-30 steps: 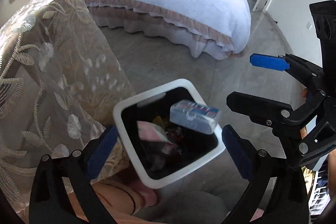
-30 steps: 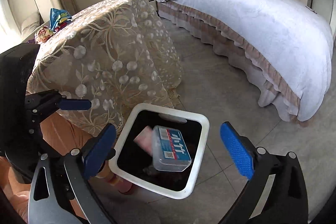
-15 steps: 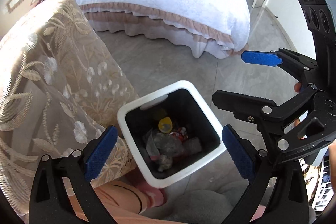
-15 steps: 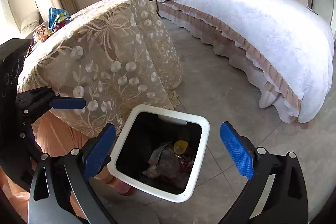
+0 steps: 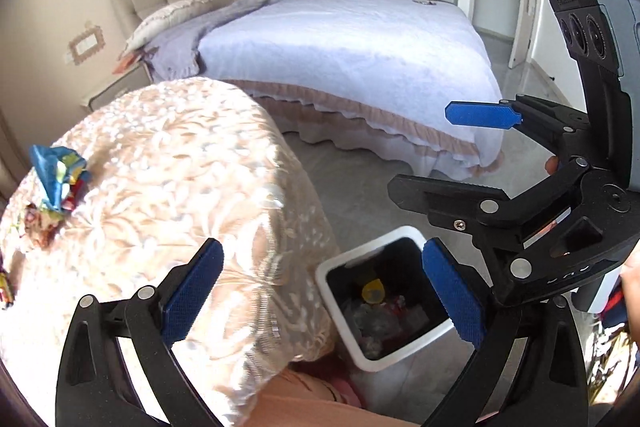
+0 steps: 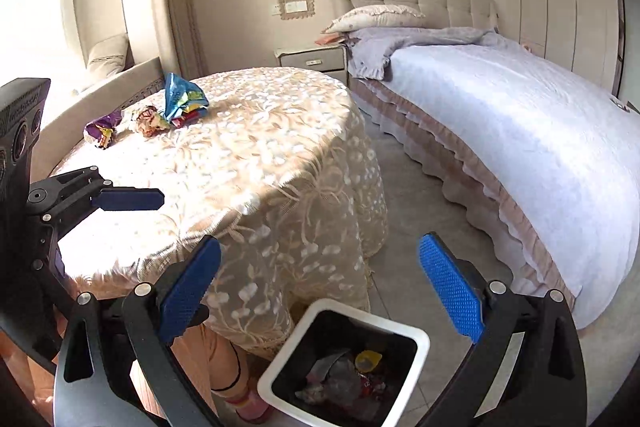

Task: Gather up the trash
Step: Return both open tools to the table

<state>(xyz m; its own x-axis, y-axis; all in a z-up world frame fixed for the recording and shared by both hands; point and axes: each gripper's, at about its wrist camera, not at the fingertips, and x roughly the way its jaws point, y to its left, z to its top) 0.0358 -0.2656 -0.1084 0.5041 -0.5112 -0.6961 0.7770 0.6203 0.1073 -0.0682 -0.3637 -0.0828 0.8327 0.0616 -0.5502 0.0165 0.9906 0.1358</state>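
Now between pickups: left gripper [image 5: 320, 291] and right gripper [image 6: 320, 291] both spread wide, empty. Next: reach crumpled blue foil wrapper [image 6: 182, 99], upper left, on lace-covered round table [image 6: 248, 163]; then white square bin [image 6: 416, 337].

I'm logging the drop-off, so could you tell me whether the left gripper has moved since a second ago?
Yes. The left gripper has swung up and left: the bin has shifted from its centre to its lower right.

Both wrist views face bed [image 5: 352, 59], sharing table [image 6: 248, 155], bin [image 6: 416, 343]
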